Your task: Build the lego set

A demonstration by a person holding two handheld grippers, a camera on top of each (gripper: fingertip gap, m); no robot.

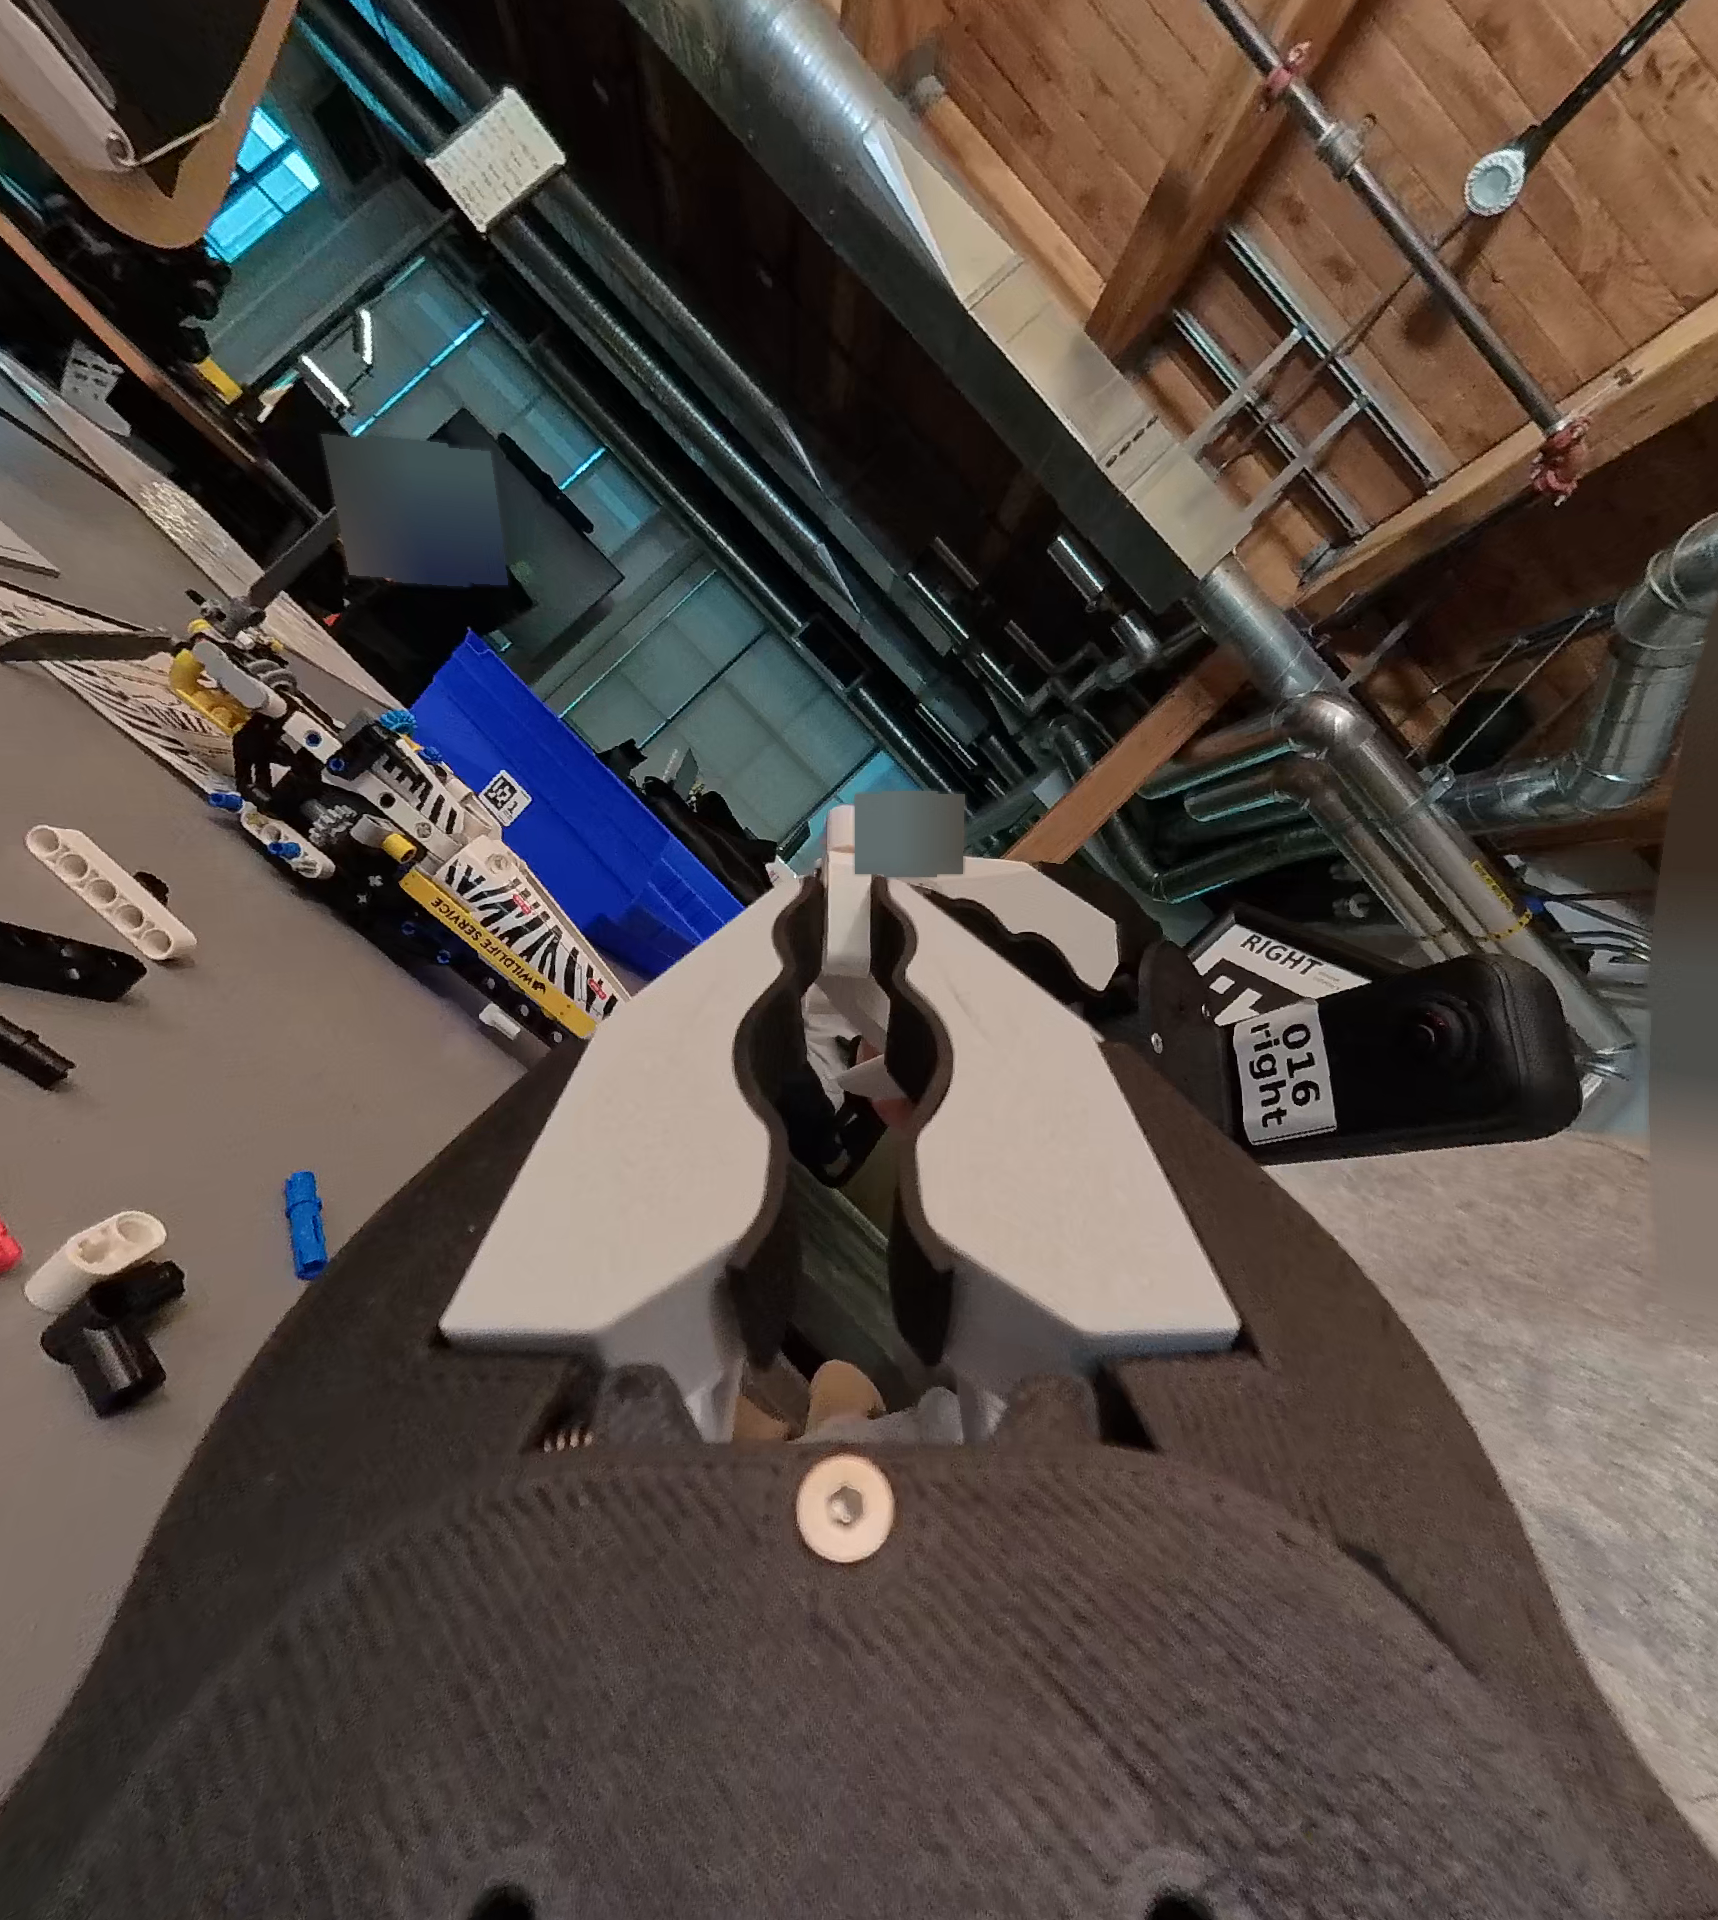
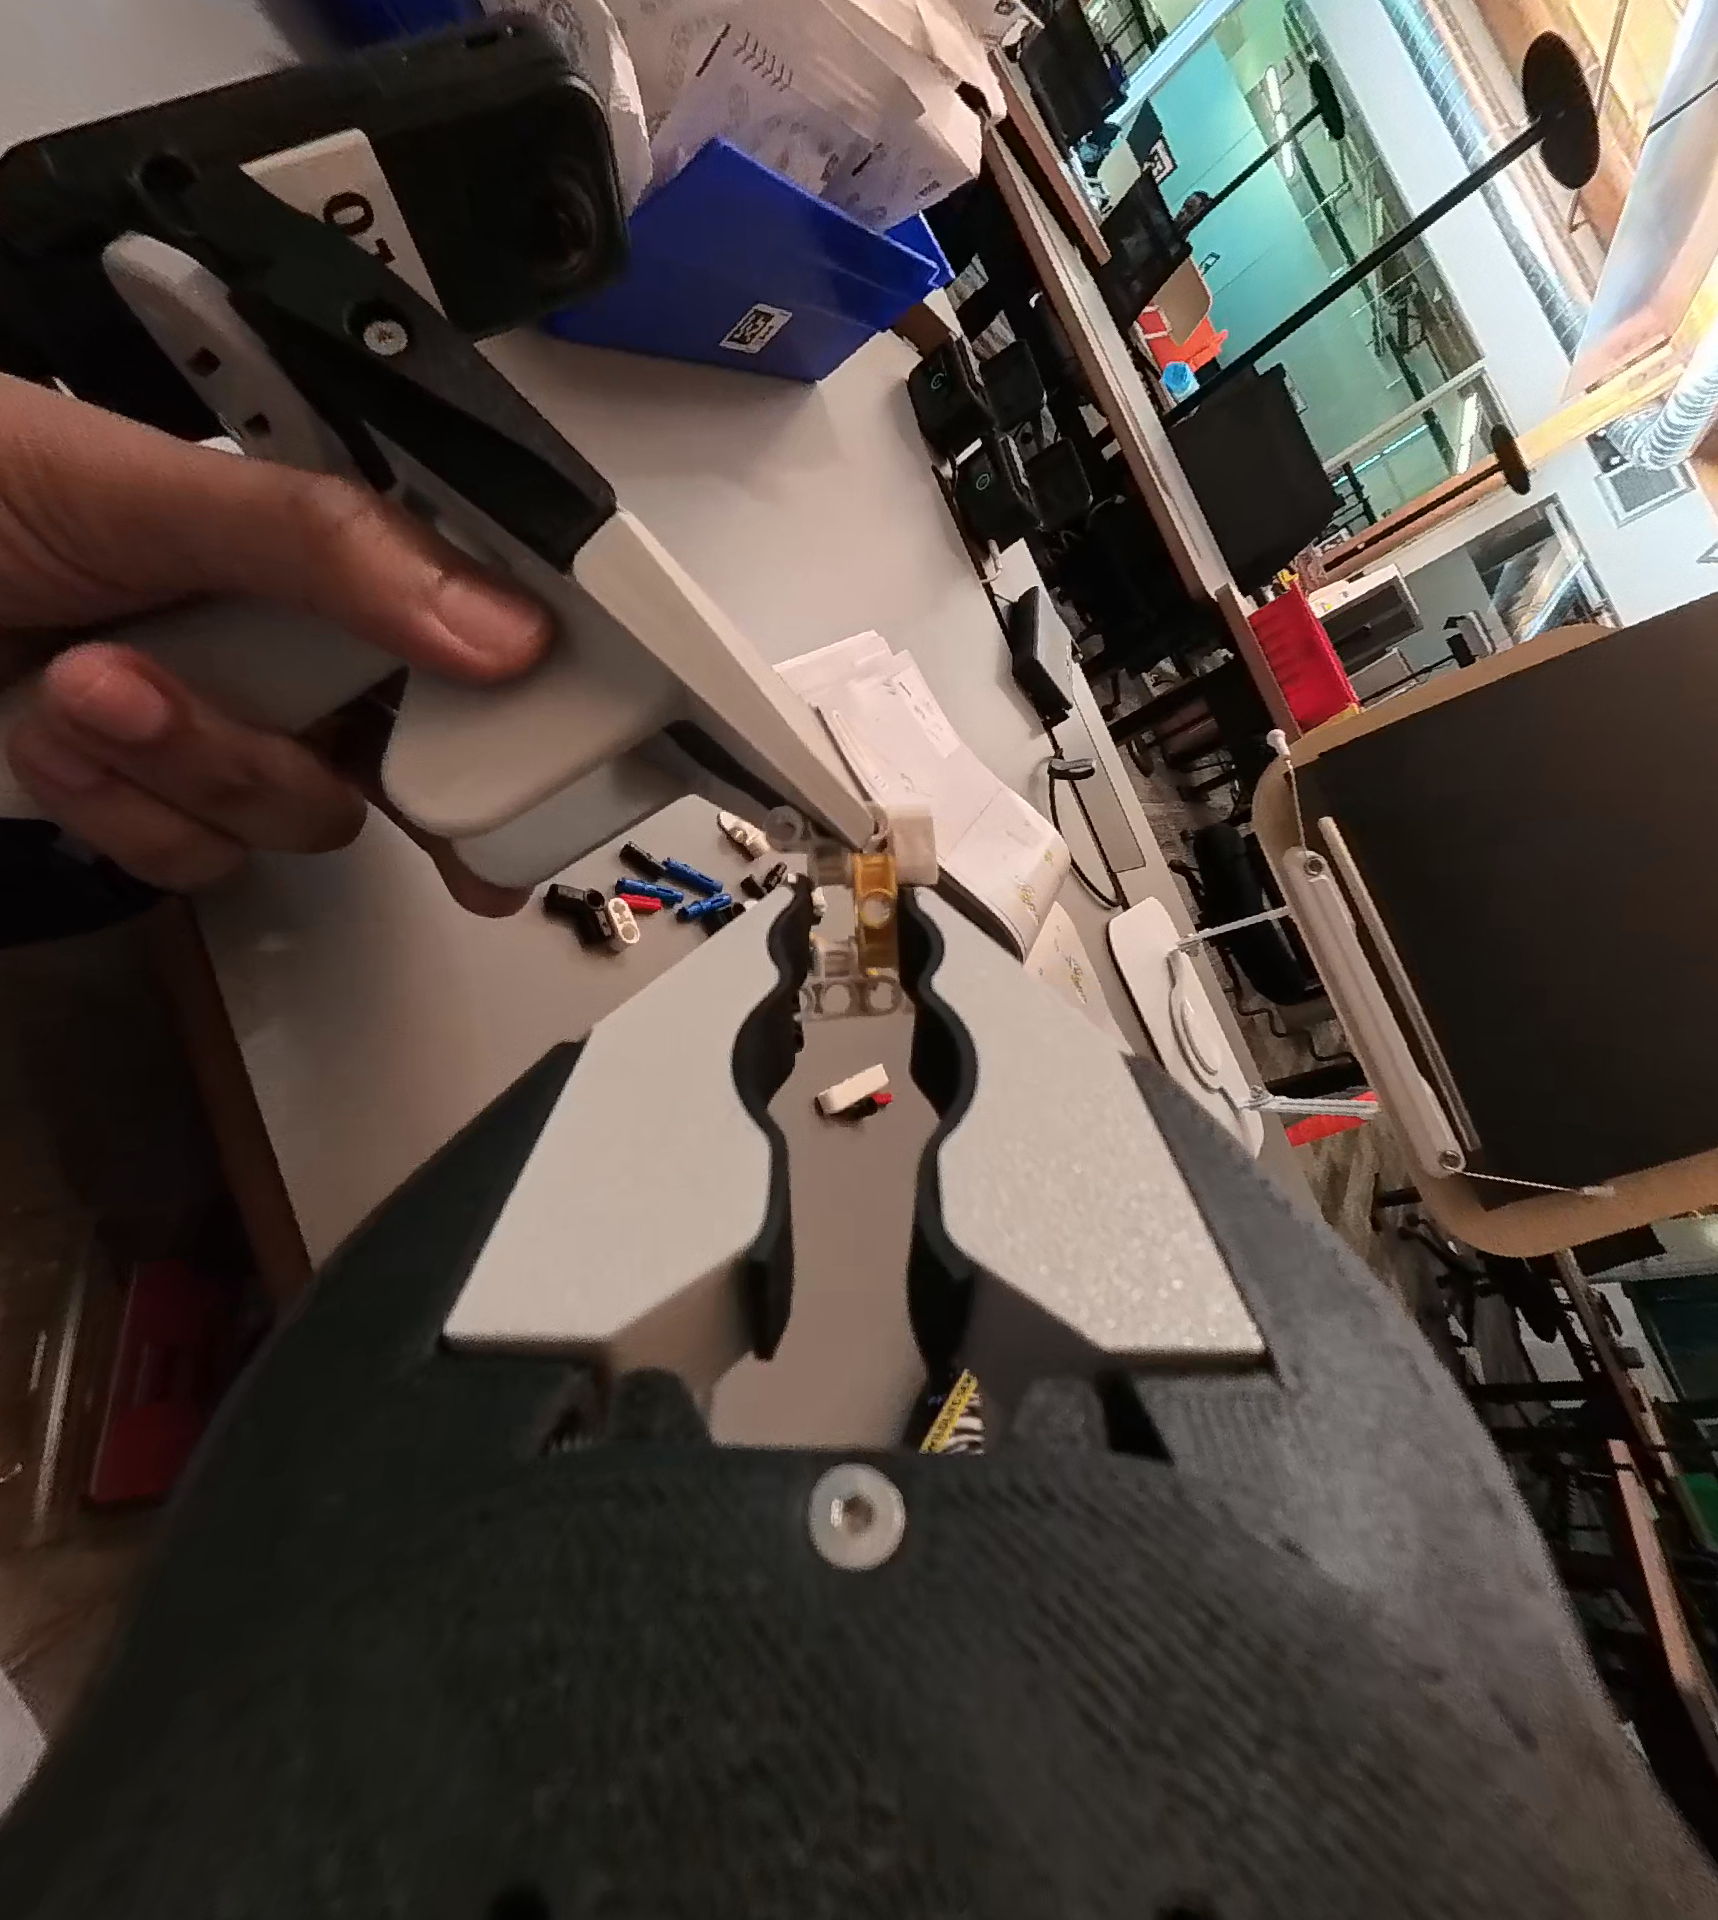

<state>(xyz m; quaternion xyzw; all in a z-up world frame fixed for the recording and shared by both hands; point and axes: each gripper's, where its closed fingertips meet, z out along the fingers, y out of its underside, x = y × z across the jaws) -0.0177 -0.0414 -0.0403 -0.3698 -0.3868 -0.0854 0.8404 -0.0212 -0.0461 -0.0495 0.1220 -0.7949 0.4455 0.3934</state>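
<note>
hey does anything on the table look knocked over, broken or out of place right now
Nothing stands out. The helicopter model sits on the table with loose pieces scattered beside it, normal mid-build. The left claw pinches a white piece; the right claw holds a small yellow-and-grey assembly.

Black ribbed tool (image 1: 860, 914), grey fingers (image 1: 668, 1122), silver screw (image 1: 844, 1507).

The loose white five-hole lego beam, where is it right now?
Left wrist view, far left: the white five-hole lego beam lies on the grey table, between the zebra-striped lego helicopter and a long black beam.
</note>
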